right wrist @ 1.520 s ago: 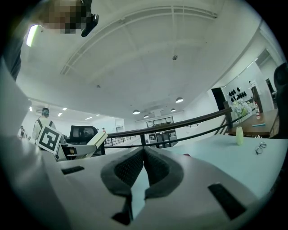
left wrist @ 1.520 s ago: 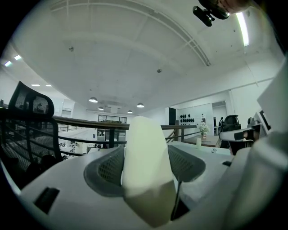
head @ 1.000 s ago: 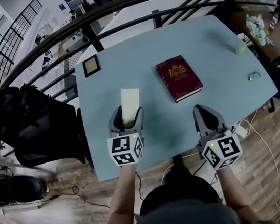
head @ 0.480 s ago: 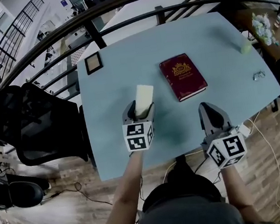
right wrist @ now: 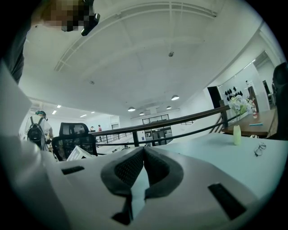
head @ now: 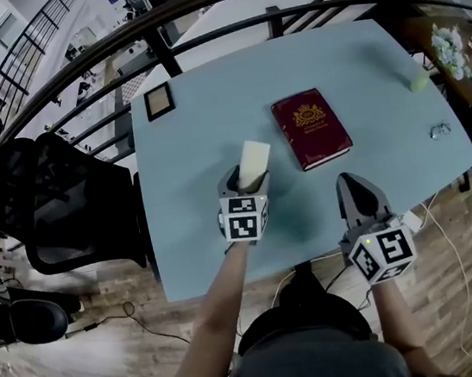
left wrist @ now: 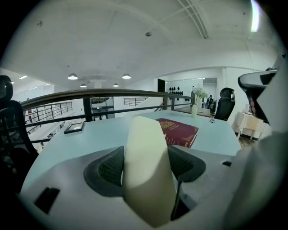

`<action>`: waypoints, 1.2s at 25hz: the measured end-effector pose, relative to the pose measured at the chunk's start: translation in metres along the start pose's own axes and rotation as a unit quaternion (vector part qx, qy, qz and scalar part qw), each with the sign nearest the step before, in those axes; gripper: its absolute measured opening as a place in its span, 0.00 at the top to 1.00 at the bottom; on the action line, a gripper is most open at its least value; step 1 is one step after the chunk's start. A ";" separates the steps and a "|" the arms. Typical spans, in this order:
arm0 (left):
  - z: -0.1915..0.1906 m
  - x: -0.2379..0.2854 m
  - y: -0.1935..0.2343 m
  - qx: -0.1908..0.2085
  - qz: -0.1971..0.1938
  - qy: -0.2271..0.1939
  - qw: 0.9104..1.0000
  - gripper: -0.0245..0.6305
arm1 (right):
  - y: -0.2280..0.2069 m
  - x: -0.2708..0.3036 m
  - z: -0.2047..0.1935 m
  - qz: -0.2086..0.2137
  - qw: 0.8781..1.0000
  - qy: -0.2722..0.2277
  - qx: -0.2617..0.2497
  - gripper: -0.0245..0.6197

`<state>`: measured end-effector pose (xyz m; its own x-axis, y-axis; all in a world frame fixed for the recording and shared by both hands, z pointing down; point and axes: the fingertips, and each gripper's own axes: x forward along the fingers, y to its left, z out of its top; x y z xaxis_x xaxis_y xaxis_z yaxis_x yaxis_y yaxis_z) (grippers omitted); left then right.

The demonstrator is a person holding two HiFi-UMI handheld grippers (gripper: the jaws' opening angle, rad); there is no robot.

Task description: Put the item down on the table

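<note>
Head view puts the left gripper [head: 249,183] over the near middle of the light blue table [head: 182,160]. Its jaws pinch a pale cream, flat oblong item [head: 255,160], which sticks out beyond the jaw tips and leans a little toward the right-hand jaw. In the left gripper view both dark ribbed pads [left wrist: 109,170] press against the item's sides, so the hold looks firm. The item seems to be held clear of the tabletop, though neither view shows its lower end well enough to be sure.

Ahead of these jaws and to their right lies a dark red hardback book with a gold crest [head: 311,127], flat on the table and apart from the item. Well to the right, the right gripper [head: 350,183] hovers by the table's near edge with its jaws pressed together on nothing.

The step in hand looks like the carry just before the set-down, since the item is not yet released. The next move calls for lowering the left gripper onto the bare patch ahead of its jaws, short of the book. Once the item bears on the table, the jaws should spread and draw straight back. Being thin, the item would likely rest more safely laid flat.
</note>
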<state>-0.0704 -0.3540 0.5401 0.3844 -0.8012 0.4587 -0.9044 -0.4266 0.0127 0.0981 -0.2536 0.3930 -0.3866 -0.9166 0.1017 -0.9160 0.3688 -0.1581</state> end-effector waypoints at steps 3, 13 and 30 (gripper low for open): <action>-0.013 0.010 -0.001 0.002 0.001 0.024 1.000 0.49 | -0.001 0.001 -0.001 -0.001 1.000 0.002 0.001 0.96; -0.042 0.028 -0.001 0.012 -0.003 0.079 0.997 0.49 | -0.007 0.003 -0.001 -0.005 1.000 0.003 0.002 0.96; -0.067 0.042 0.001 0.009 0.007 0.128 0.992 0.49 | -0.017 0.005 -0.003 -0.007 1.000 0.009 0.005 0.96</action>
<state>-0.0679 -0.3603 0.6191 0.3108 -0.6747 0.6695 -0.9047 -0.4260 -0.0094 0.1109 -0.2639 0.3992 -0.3754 -0.9187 0.1225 -0.9204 0.3540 -0.1658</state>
